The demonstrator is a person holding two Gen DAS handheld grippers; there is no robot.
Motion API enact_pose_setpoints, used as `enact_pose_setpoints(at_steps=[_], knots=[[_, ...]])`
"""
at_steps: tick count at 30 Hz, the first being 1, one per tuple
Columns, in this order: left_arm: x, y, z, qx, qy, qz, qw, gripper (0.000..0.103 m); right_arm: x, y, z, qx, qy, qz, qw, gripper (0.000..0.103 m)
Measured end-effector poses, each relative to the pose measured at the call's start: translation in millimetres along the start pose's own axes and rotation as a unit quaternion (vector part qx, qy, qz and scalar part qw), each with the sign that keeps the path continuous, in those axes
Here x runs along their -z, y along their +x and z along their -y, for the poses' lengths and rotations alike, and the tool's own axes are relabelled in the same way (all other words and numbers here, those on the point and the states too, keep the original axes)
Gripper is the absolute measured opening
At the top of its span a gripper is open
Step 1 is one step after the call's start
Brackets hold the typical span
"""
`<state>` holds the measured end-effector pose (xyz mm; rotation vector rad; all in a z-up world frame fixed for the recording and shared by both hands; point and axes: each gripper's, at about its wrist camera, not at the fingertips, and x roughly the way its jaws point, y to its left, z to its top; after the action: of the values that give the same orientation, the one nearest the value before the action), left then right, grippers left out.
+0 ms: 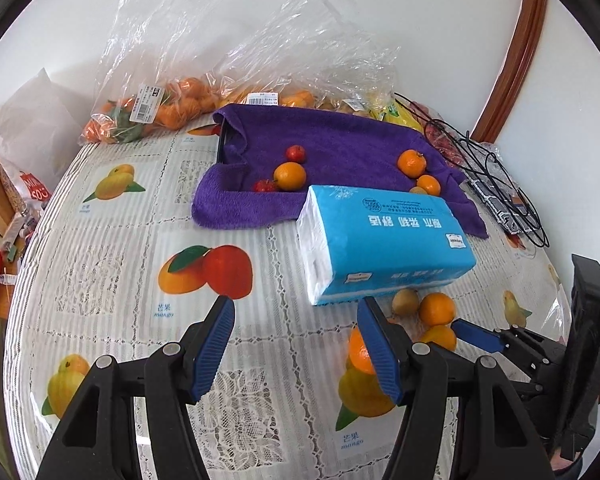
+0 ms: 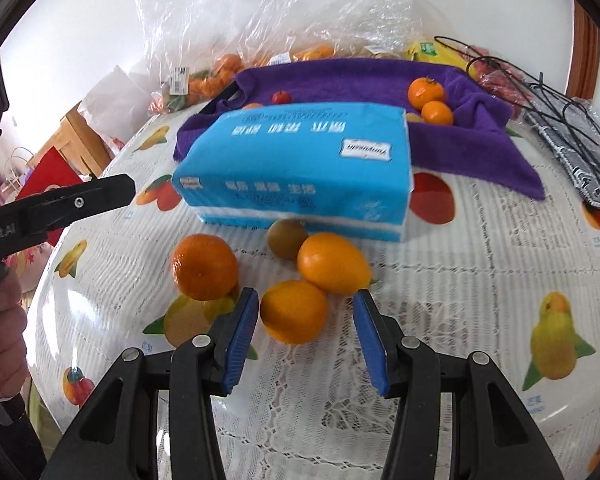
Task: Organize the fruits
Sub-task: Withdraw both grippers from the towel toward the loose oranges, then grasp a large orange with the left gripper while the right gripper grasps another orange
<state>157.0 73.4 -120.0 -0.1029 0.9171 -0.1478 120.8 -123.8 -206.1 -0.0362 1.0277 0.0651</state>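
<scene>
In the right wrist view, three oranges lie on the tablecloth in front of a blue tissue pack (image 2: 300,160): one at left (image 2: 204,266), one at right (image 2: 332,262), one nearest (image 2: 294,312). A brown kiwi (image 2: 286,238) lies behind them. My right gripper (image 2: 306,312) is open, its jaws either side of the nearest orange. My left gripper (image 1: 296,320) is open and empty above the cloth, left of the same fruit (image 1: 436,308). A purple towel (image 1: 340,148) holds oranges (image 1: 290,176) and small red fruits (image 1: 296,154).
Clear plastic bags of oranges (image 1: 172,108) and other fruit stand along the wall behind the towel. A tangle of black cord on a patterned pouch (image 1: 500,196) lies at right. A white bag (image 1: 32,128) and wooden furniture are off the table's left edge.
</scene>
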Motion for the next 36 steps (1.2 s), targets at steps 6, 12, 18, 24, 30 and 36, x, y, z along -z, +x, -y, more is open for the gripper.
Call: enact_pose_setpoints(at_steps=[6, 12, 18, 24, 30, 36], knots=[[7, 6, -3, 0.007, 0.001, -0.011, 0.9999, 0.062, 1, 3, -3, -0.002, -0.01, 0.0, 1.0, 0.036], [10, 14, 10, 0.035, 0.009, -0.019, 0.9992, 0.062, 7, -28, 5, 0.011, -0.006, 0.027, 1.0, 0.035], [16, 27, 38, 0.056, 0.033, -0.03, 0.9974, 0.062, 15, -48, 33, 0.029, 0.014, 0.042, 0.999, 0.019], [24, 46, 53, 0.045, 0.043, -0.049, 0.9969, 0.06, 30, -30, 50, 0.021, 0.027, 0.012, 0.999, 0.02], [28, 55, 60, 0.036, 0.053, -0.054, 0.9965, 0.041, 24, -39, 55, 0.042, 0.019, 0.051, 0.998, 0.036], [27, 55, 55, 0.045, 0.046, -0.052, 0.9966, 0.041, -3, -35, 82, 0.101, 0.002, 0.084, 0.991, 0.053]])
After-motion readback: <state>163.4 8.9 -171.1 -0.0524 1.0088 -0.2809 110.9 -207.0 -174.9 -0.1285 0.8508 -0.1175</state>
